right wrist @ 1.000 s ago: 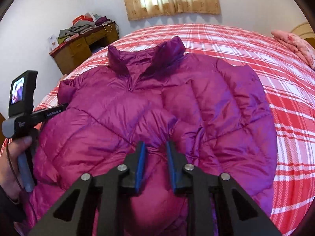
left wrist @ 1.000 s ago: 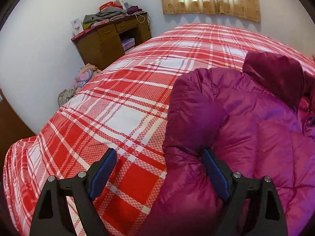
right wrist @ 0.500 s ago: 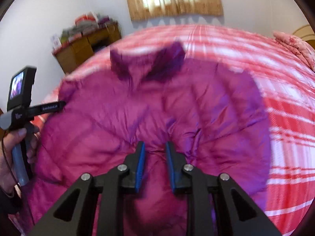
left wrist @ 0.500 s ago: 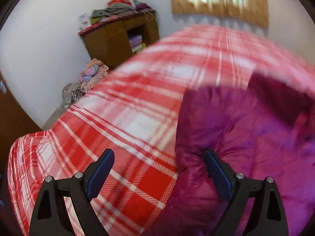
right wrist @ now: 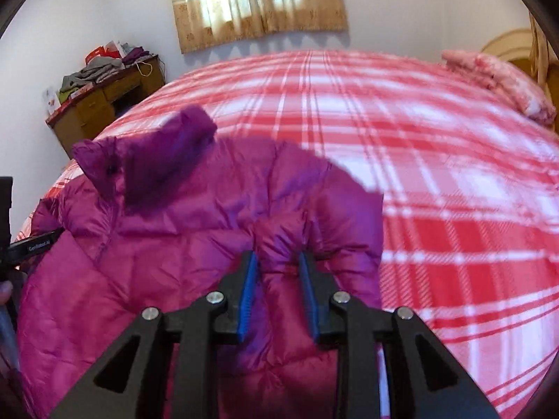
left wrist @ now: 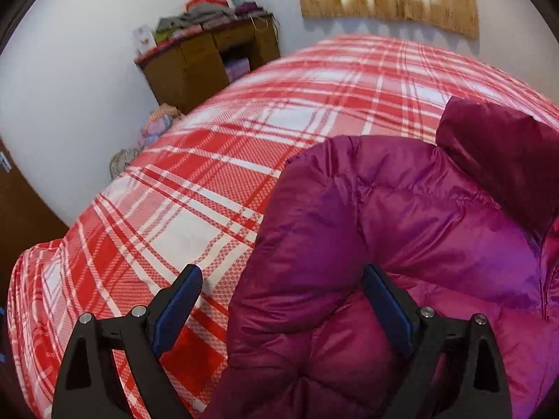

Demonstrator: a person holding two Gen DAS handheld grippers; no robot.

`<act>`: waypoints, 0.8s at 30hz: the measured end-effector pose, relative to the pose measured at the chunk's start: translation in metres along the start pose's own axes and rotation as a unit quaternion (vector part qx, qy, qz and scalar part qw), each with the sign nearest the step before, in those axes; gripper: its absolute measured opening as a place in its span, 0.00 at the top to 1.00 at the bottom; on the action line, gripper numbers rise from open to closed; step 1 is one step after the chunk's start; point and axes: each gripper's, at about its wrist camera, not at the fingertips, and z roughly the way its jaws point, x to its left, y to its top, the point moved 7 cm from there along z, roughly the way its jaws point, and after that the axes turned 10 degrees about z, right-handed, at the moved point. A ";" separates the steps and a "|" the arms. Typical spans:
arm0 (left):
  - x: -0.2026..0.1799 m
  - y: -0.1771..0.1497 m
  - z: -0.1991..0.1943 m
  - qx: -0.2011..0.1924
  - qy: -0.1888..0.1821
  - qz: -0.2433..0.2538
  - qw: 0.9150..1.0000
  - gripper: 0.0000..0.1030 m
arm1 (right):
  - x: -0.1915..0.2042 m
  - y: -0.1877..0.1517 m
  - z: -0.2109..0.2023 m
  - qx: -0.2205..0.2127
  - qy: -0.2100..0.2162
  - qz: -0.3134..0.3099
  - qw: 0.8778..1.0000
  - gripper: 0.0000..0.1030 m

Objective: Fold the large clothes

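Observation:
A magenta puffer jacket (right wrist: 167, 244) lies on a red-and-white plaid bed (right wrist: 436, 160), collar toward the window. My right gripper (right wrist: 278, 265) is shut on a bunched fold of the jacket's right side, which is pulled over the body. In the left wrist view the jacket (left wrist: 401, 230) fills the right half. My left gripper (left wrist: 283, 282) is open wide, straddling the jacket's puffy left sleeve edge; the right finger rests against the fabric and the left finger hangs over the bedspread (left wrist: 195, 181). The left gripper's handle shows at the left edge of the right wrist view.
A wooden desk (left wrist: 209, 63) piled with clothes stands against the far wall left of the bed, also in the right wrist view (right wrist: 104, 97). Bundles lie on the floor beside it (left wrist: 157, 125). A pink pillow (right wrist: 506, 80) sits at the bed's right end. A curtained window (right wrist: 258, 3) is behind.
My right gripper has carried the jacket's right side leftward over the body, uncovering plaid bedspread on the right. My left gripper stayed open by the sleeve, its view shifting slightly.

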 end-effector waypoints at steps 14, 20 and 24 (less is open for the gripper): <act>-0.001 -0.002 0.003 -0.002 0.019 -0.001 1.000 0.03 | -0.002 -0.004 0.005 0.010 0.008 0.010 1.000 0.71; 0.000 -0.002 0.005 0.000 0.016 -0.005 1.000 0.02 | -0.004 -0.004 0.006 0.011 0.007 0.011 1.000 0.71; 0.001 -0.003 0.006 0.000 0.011 -0.008 1.000 0.02 | -0.003 -0.004 0.006 0.009 0.004 0.008 1.000 0.71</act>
